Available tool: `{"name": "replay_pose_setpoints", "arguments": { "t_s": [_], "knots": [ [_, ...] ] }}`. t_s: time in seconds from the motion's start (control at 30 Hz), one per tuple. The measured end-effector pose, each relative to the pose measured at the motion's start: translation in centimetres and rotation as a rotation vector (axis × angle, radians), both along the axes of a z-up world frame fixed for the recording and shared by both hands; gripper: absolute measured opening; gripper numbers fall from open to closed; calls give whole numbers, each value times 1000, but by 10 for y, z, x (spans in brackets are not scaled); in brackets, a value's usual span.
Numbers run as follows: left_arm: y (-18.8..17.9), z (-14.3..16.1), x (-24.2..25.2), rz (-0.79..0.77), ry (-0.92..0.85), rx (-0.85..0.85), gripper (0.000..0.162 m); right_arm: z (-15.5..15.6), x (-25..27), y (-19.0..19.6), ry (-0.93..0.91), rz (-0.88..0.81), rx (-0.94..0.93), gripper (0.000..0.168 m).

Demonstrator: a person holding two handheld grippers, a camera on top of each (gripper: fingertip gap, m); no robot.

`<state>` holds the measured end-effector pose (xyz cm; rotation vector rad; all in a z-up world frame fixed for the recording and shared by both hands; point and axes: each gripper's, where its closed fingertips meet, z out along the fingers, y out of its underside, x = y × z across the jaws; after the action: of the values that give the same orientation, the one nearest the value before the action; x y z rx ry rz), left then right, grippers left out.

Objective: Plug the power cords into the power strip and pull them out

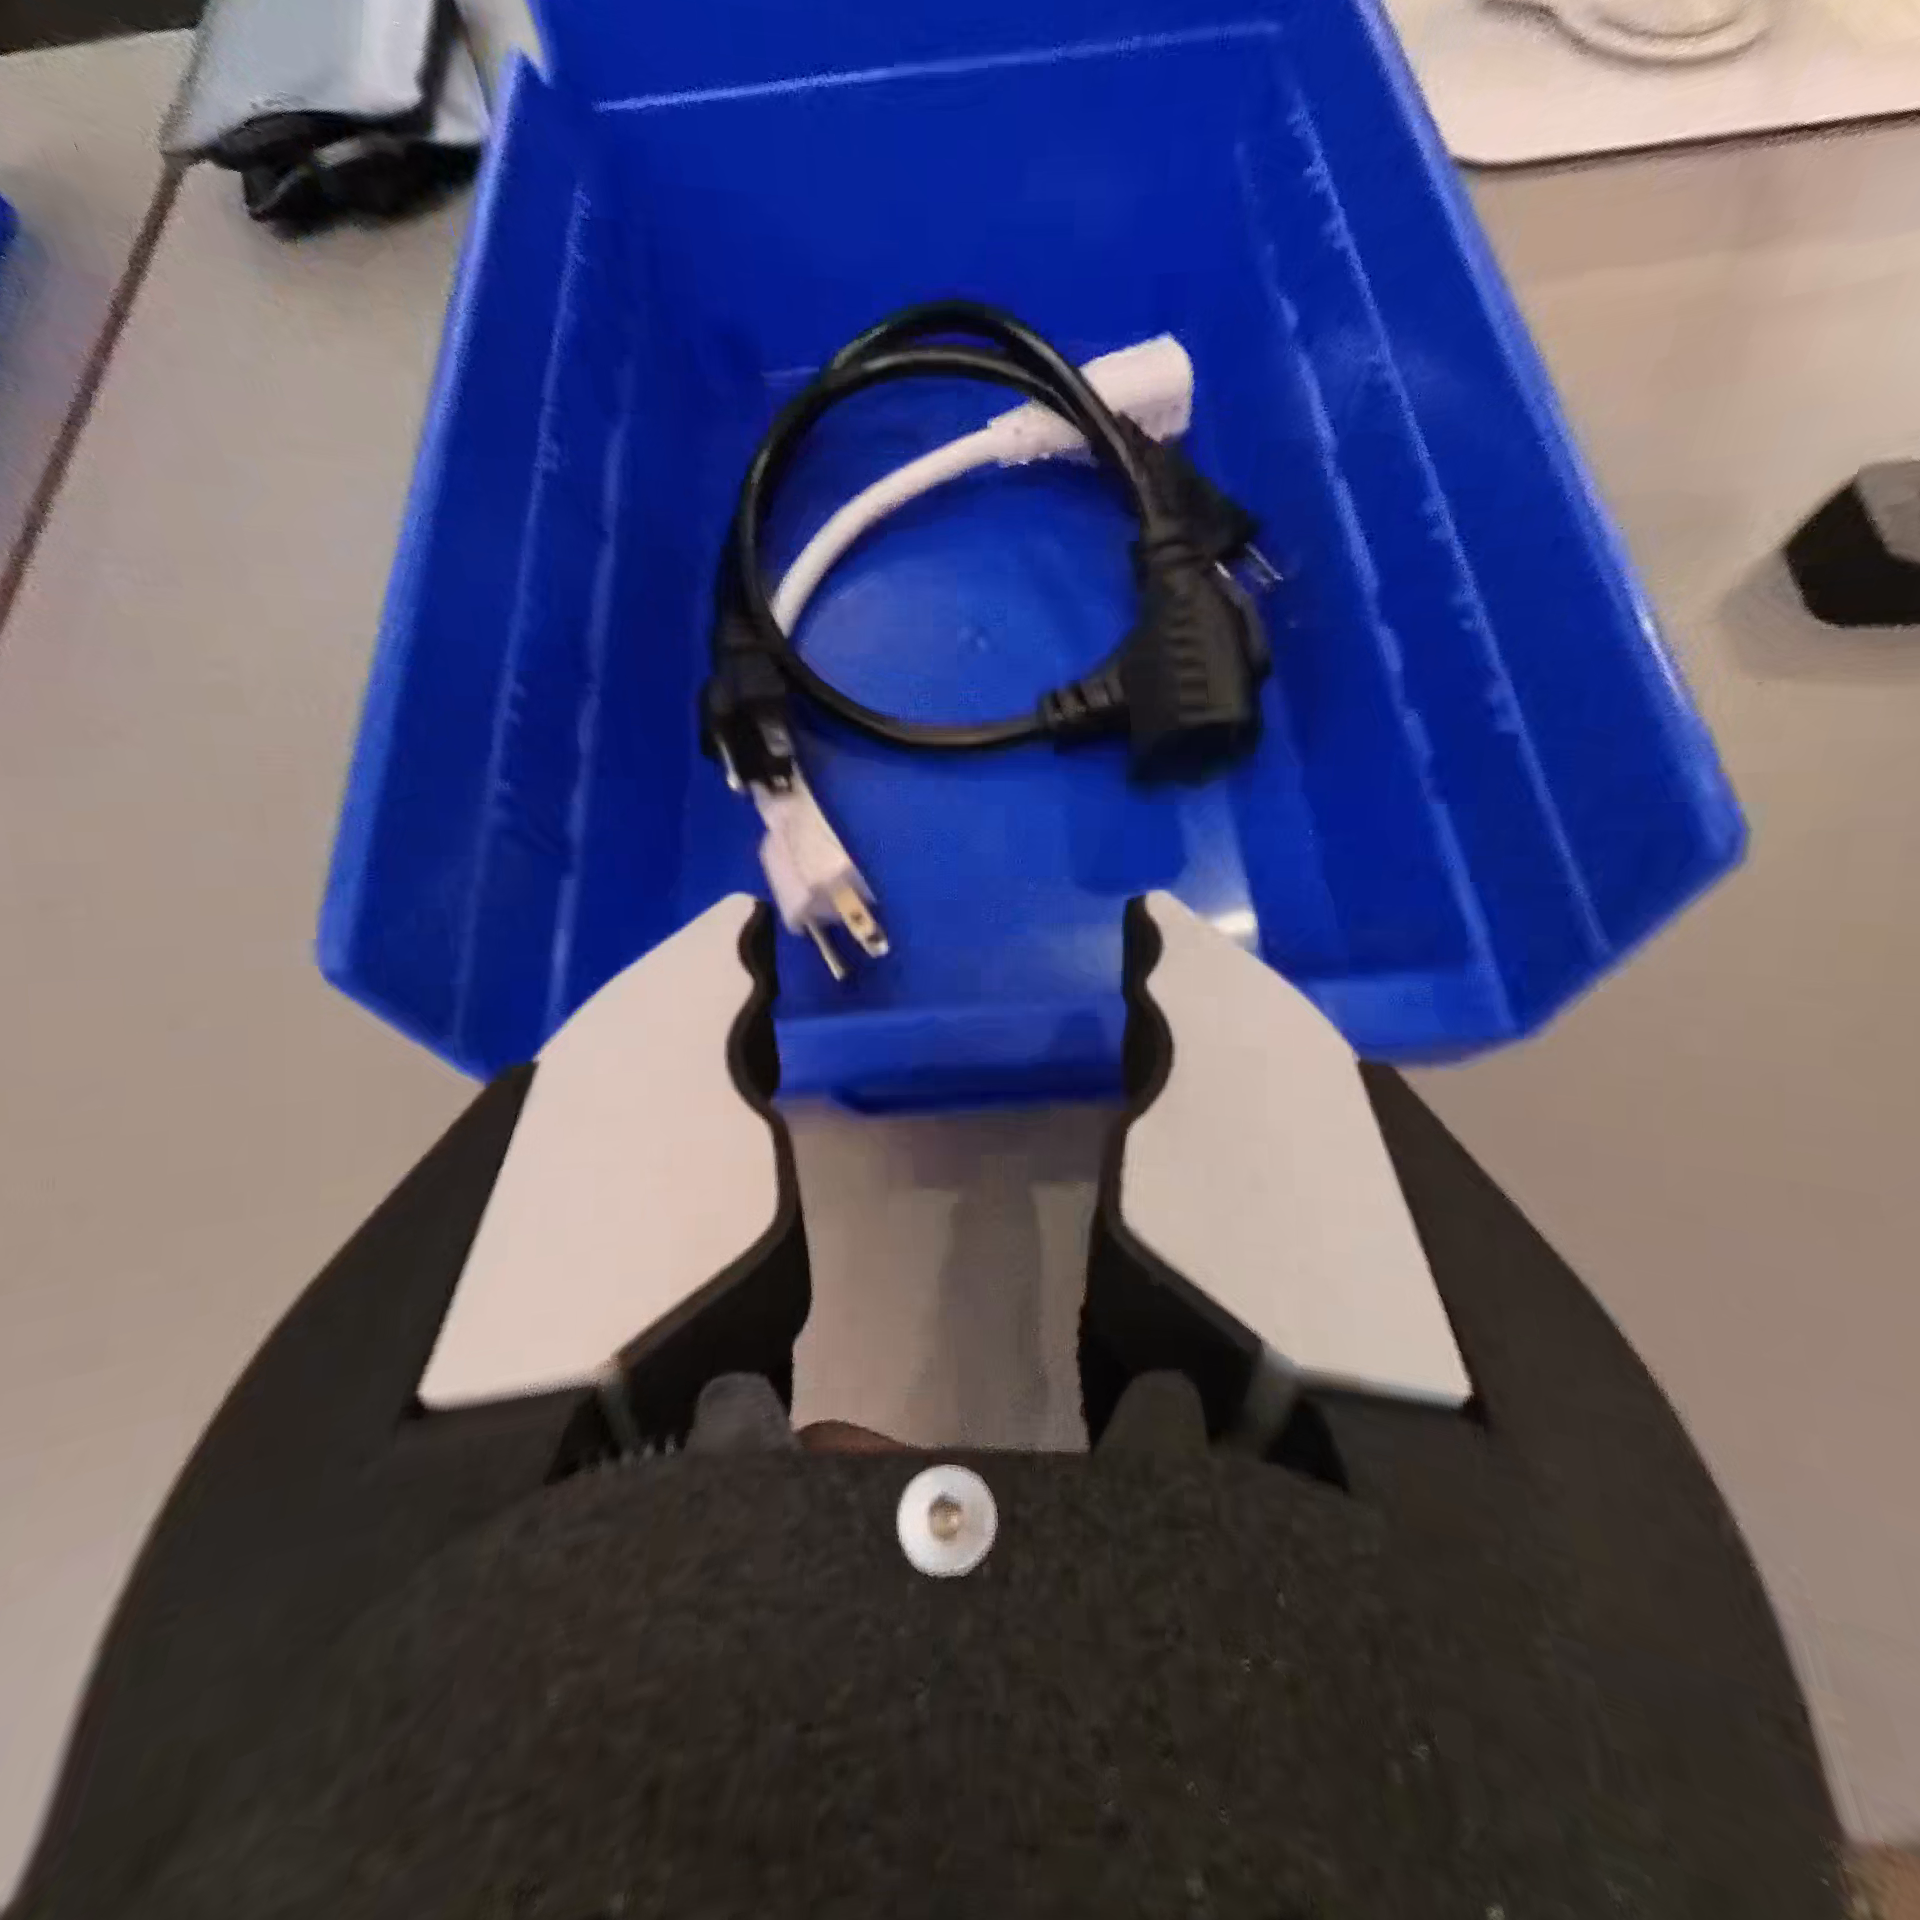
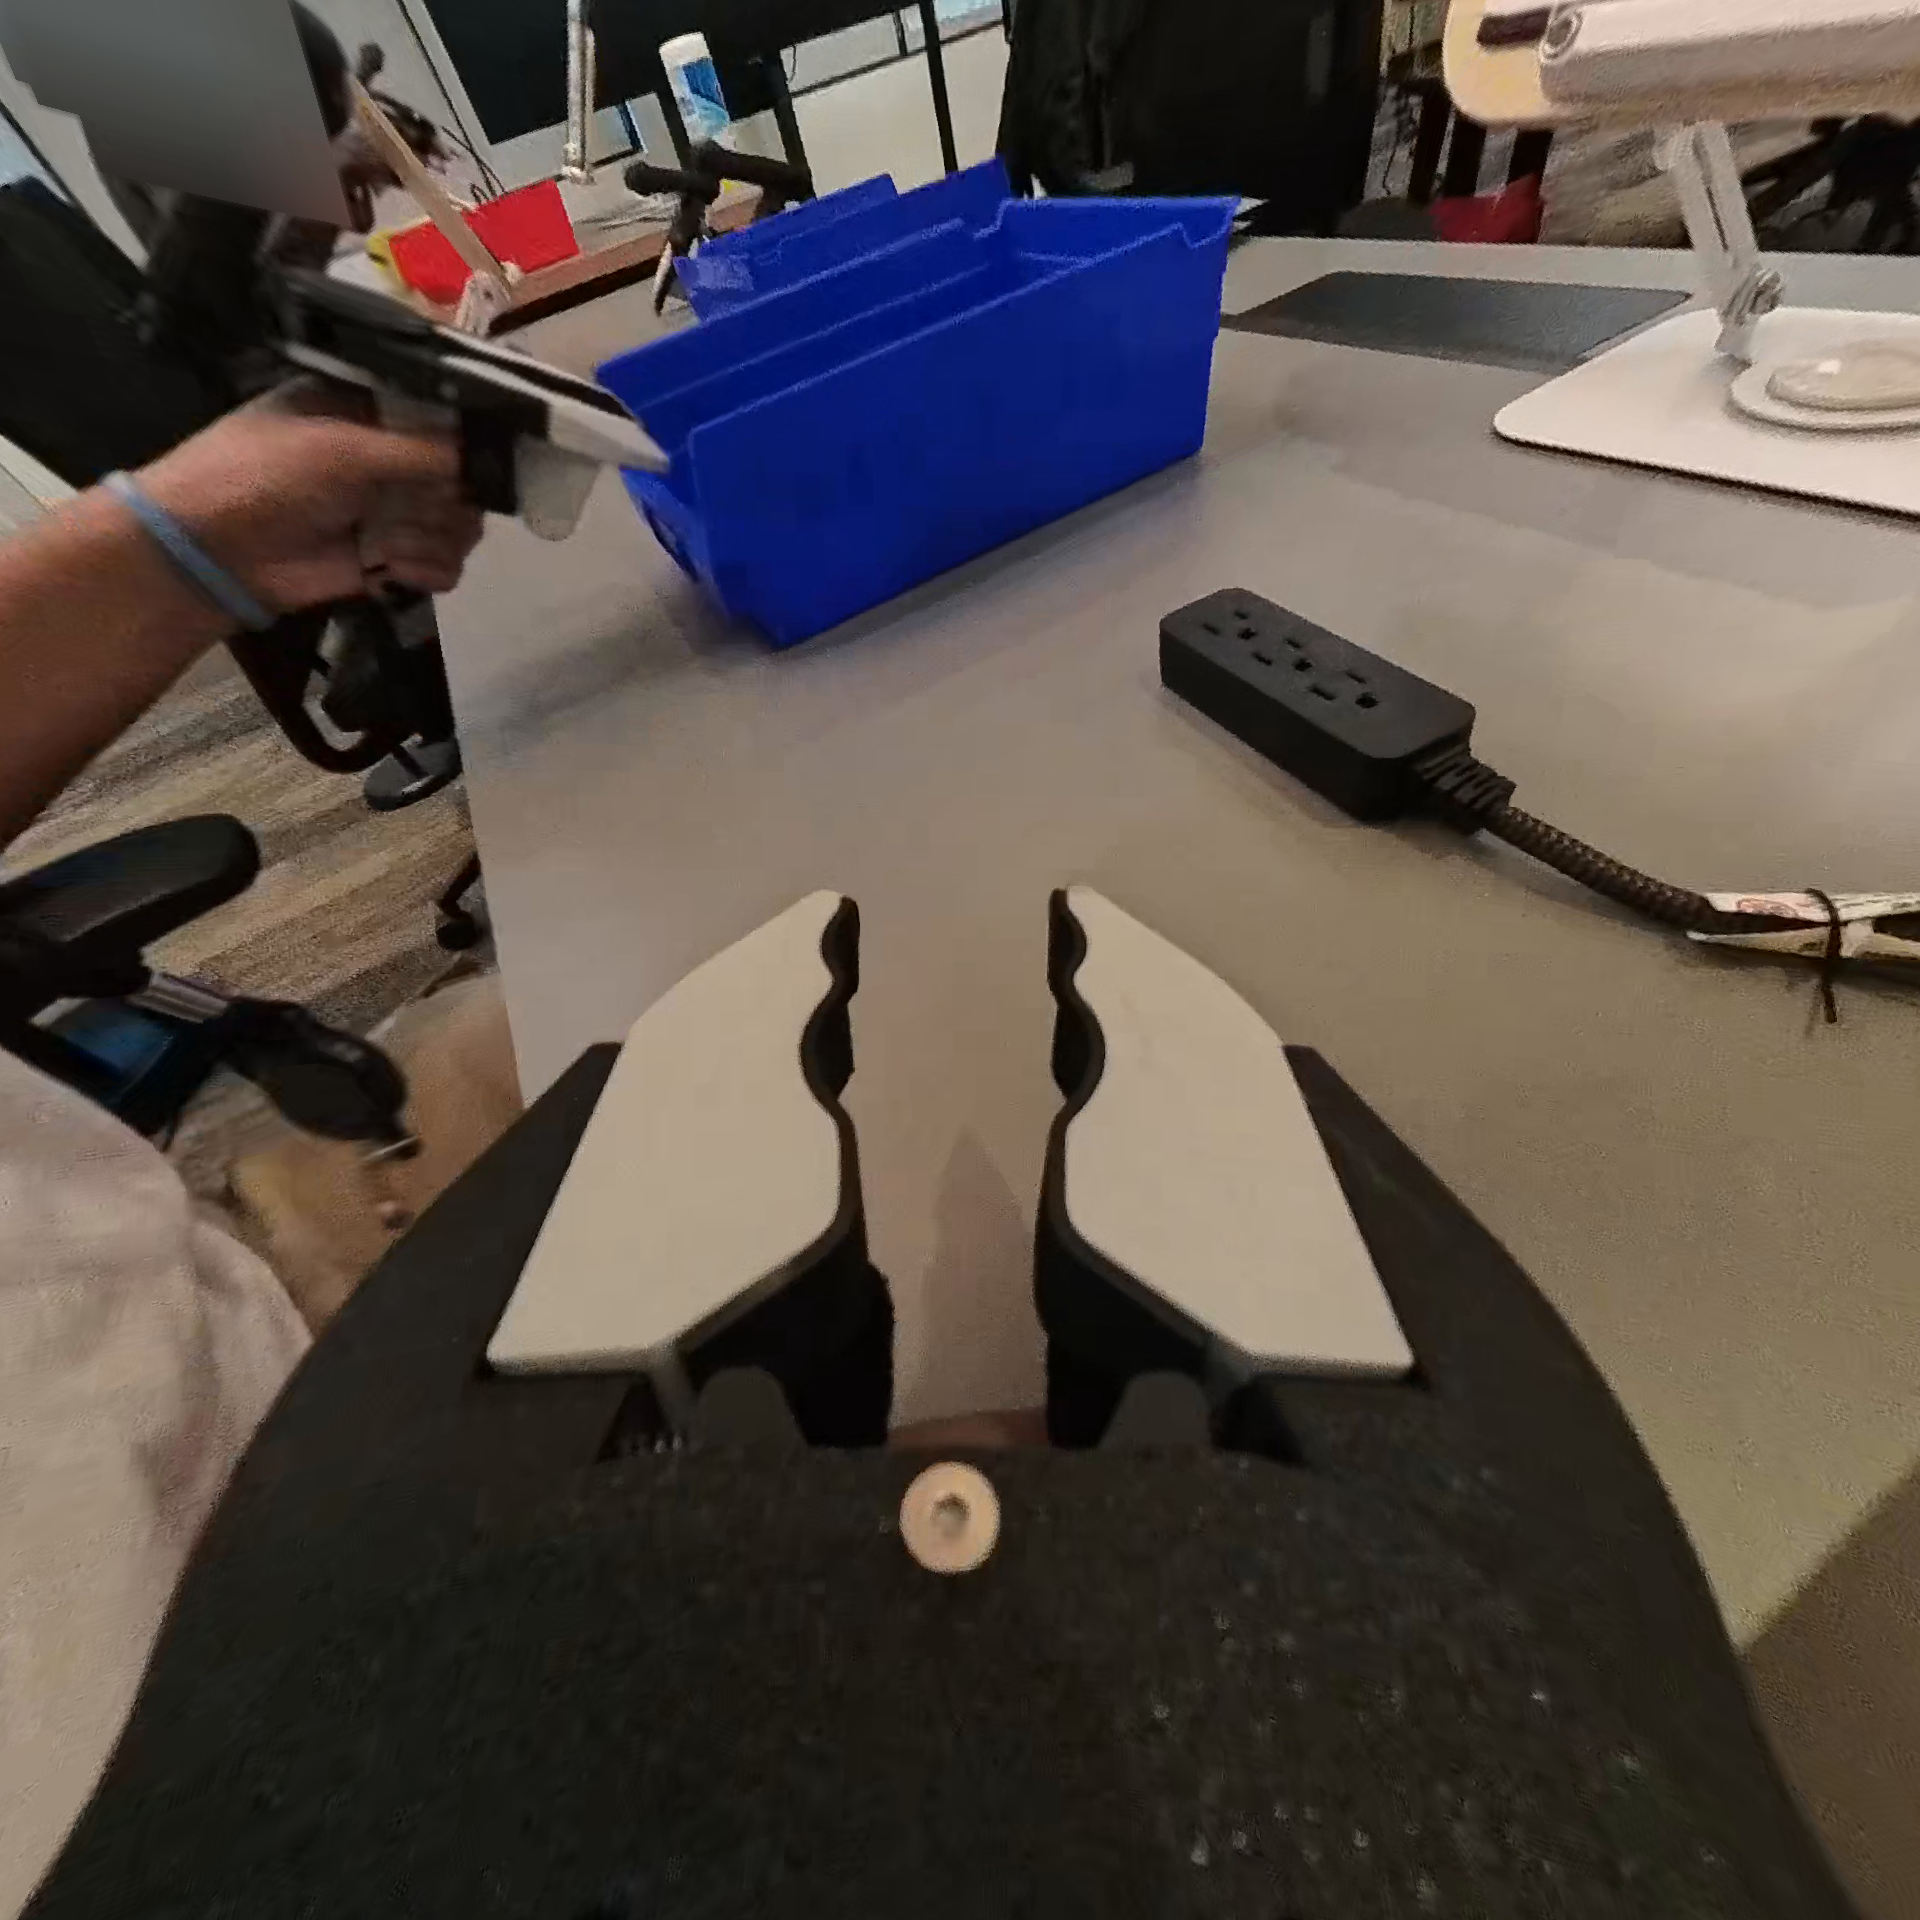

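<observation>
Left wrist view: left gripper [image 1: 948,914] jaws spread over blue bin [image 1: 540,582] holding black cord [image 1: 935,727], white cord [image 1: 831,540]; right gripper [image 2: 954,904] spread, nothing gripped, near power strip [image 2: 1314,696].

A grey table [image 2: 935,790] fills mid-frame. At lower left, an office chair [image 2: 125,914] stands on striped carpet [image 2: 343,883]. A white lamp base [image 2: 1621,416] sits upper right; monitors [image 2: 644,52] line the top.

Power strip cable [image 2: 1621,883] runs off frame right — blue bin's [image 1: 1558,644] far rim cropped.
</observation>
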<state>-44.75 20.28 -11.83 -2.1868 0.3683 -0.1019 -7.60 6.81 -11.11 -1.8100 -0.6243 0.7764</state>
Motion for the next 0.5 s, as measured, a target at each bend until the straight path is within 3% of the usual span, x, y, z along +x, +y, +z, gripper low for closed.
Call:
{"name": "replay_pose_setpoints", "arguments": {
  "t_s": [0.2, 0.27, 0.37, 0.5],
  "knots": [
    [75, -22, -27, 101, 135, -190, 61, -7, 4, -17, 30, 27, -50, 35],
    [81, -30, -30, 107, 190, -247, 59, -7, 7, -23, 15, 23, -41, 35],
    [83, -33, -32, 136, 256, -276, 41, -7, 12, -28, 4, 16, -39, 35],
    [84, -40, -35, 169, 316, -286, 47, -7, 12, -30, 11, 19, -53, 34]
  ]
}}
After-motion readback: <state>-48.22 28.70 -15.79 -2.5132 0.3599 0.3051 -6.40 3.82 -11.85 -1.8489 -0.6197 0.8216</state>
